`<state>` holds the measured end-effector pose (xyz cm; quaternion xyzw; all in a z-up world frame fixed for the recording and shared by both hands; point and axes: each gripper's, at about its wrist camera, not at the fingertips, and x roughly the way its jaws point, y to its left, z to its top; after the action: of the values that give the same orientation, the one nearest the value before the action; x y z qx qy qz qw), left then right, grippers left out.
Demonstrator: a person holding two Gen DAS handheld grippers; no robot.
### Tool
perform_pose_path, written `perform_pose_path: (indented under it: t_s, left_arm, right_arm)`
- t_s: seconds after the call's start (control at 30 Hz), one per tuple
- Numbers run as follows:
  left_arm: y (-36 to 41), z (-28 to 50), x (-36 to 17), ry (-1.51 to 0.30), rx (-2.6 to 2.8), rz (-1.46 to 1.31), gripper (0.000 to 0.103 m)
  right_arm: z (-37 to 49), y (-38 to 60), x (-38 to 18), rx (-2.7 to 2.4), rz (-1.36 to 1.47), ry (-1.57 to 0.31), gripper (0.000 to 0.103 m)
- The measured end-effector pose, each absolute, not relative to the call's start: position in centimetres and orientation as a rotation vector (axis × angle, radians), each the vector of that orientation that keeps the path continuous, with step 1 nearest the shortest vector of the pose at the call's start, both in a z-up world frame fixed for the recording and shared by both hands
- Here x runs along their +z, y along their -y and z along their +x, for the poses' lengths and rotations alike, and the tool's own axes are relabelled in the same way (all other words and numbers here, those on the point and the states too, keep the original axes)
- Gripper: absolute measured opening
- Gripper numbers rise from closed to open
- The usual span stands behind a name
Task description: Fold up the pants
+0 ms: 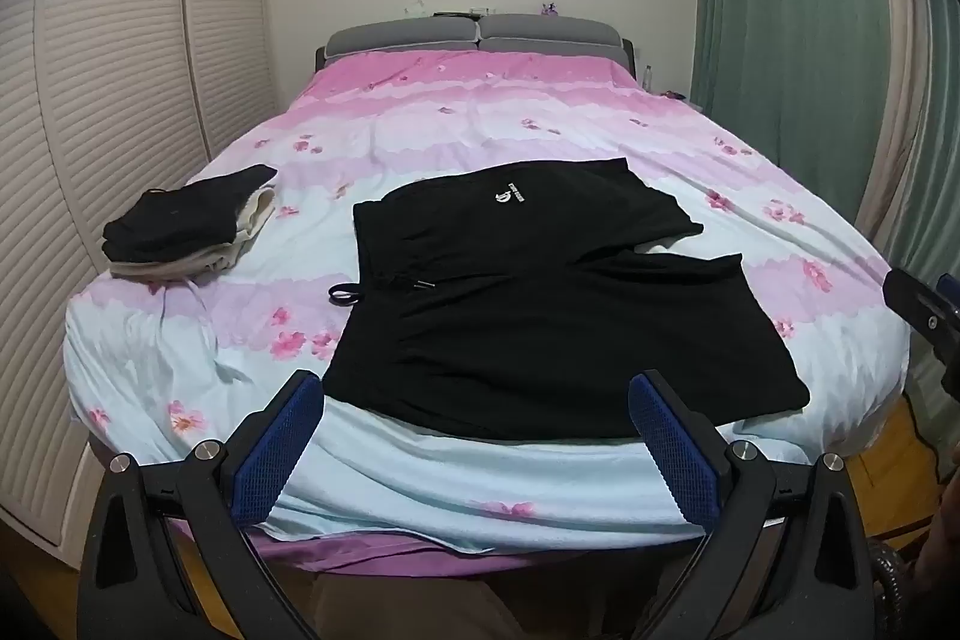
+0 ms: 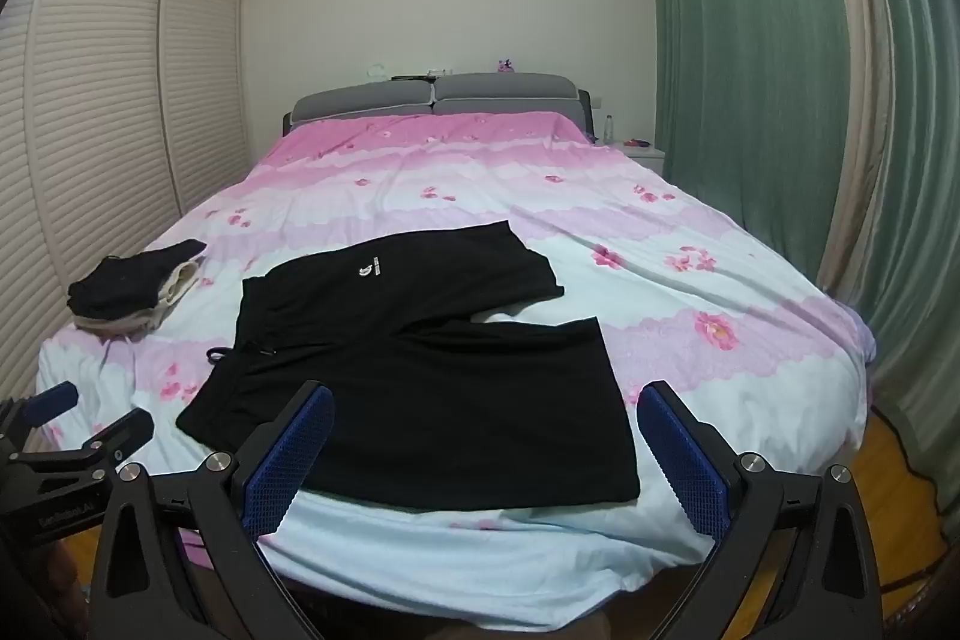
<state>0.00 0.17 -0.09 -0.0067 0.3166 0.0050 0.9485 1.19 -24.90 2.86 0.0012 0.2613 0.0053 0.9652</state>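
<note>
— Where do the pants lie?

— The black fabric shorts-length pants (image 1: 540, 304) are spread flat on the bed with the pink-and-pale-blue flowered cover (image 1: 540, 124), waistband to the left, the two legs to the right. Their near hem sits just beyond the left tongs (image 1: 477, 436), between the two blue-padded fingers in that view, with a strip of cover between hem and pads. From the right wrist view the pants (image 2: 420, 376) lie ahead of the right tongs (image 2: 486, 451) and somewhat to the left.

— How are the tongs held?

— Both are spread wide with nothing between the pads, hovering at the foot of the bed and pointing toward the headboard. The left tongs show at the left edge of the right wrist view, and the right tongs at the right edge of the left.

— Anything hard to make out?

— The small white logo (image 1: 509, 197) cannot be read. A folded pile of black and cream clothes (image 1: 180, 232) sits near the left edge of the bed. The hands gripping the tongs are out of frame.
</note>
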Motion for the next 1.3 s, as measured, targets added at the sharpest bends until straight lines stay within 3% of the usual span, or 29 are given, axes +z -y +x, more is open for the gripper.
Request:
perform_pose_path:
  t_s: [1.3]
  left_arm:
    - [0.4,-0.1,0.1,-0.647,0.013,0.002,0.103]
  right_arm:
    - [1.1,25.1,3.1,-0.002,0.011,-0.523,0.102]
